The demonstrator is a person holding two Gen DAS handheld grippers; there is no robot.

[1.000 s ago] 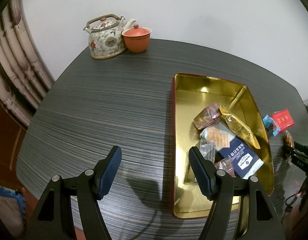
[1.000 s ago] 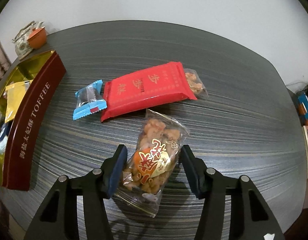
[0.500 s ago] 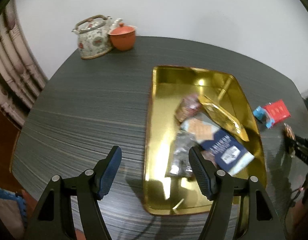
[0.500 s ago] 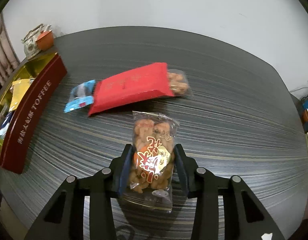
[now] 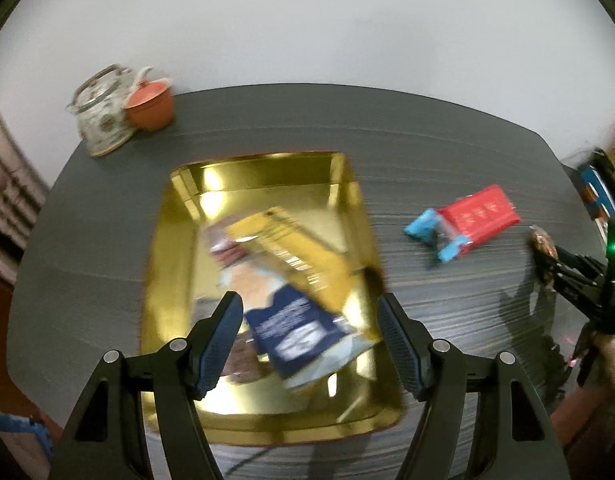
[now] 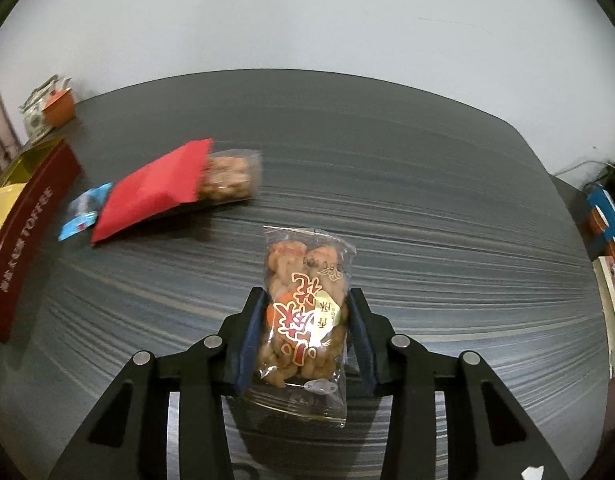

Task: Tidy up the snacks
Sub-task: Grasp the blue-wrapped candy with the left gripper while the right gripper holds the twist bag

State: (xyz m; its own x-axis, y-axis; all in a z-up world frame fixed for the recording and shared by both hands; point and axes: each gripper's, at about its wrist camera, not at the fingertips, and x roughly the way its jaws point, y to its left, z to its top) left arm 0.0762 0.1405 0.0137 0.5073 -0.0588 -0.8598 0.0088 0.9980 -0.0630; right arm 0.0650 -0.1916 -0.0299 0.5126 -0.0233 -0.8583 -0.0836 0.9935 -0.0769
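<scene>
Right gripper (image 6: 305, 336): jaws have just closed, now clenched on the clear snack bag (image 6: 303, 316), no longer merely straddling it as a second ago. Left gripper (image 5: 309, 340): spread wide, empty, now over the gold tin (image 5: 159, 264), formerly over bare table (image 5: 99, 248) left of it.

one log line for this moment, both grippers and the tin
right gripper: shut on snack bag | left gripper: open, empty, over gold tin | loose: red packet, blue candy
</scene>
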